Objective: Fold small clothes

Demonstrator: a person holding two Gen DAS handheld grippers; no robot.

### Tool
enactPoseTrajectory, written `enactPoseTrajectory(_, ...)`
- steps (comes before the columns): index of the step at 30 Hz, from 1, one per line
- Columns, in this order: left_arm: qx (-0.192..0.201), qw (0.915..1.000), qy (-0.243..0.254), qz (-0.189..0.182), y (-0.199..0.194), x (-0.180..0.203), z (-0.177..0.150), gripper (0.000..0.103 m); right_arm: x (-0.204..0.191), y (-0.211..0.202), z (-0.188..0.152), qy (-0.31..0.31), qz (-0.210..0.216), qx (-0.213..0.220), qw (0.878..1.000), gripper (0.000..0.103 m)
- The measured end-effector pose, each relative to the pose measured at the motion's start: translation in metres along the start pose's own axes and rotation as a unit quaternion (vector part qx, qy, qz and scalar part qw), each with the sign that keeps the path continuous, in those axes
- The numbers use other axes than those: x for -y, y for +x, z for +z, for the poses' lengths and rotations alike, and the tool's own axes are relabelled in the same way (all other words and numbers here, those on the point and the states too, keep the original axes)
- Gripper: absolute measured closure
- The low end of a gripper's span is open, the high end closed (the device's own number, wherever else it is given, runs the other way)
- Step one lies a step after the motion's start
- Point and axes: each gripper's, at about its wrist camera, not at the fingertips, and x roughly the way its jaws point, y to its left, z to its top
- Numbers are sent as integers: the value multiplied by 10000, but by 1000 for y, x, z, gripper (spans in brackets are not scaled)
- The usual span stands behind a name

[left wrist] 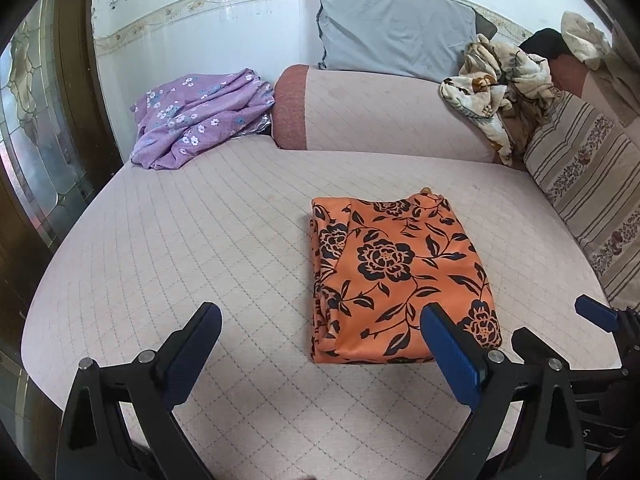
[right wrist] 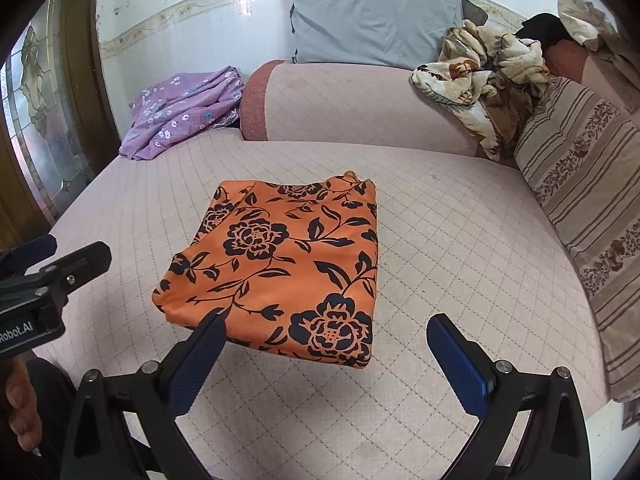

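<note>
Quilted pink mattress [left wrist: 200, 216] fills both views, cushions banked along the back. Dead centre lies the orange floral garment [right wrist: 280, 256], already a neat rectangle with layered edges showing on its nine o'clock side. Left gripper [left wrist: 320, 344] hovers at its near edge, jaws spread wide, holding nothing; right gripper [right wrist: 326, 354] hangs at six o'clock of the cloth, just as wide and empty. My worry: a careless pinch on only the top layer would peel the fold open. Up at eleven o'clock the purple flowered cloth [left wrist: 200, 116] sits crumpled, likely next.
</note>
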Motion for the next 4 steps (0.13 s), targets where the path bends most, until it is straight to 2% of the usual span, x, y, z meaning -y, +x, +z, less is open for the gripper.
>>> enactPoseTrajectory(4, 70, 10000, 68, 16, 4, 4, 4, 4, 0, 5, 2, -37, 10, -27, 10000, 1)
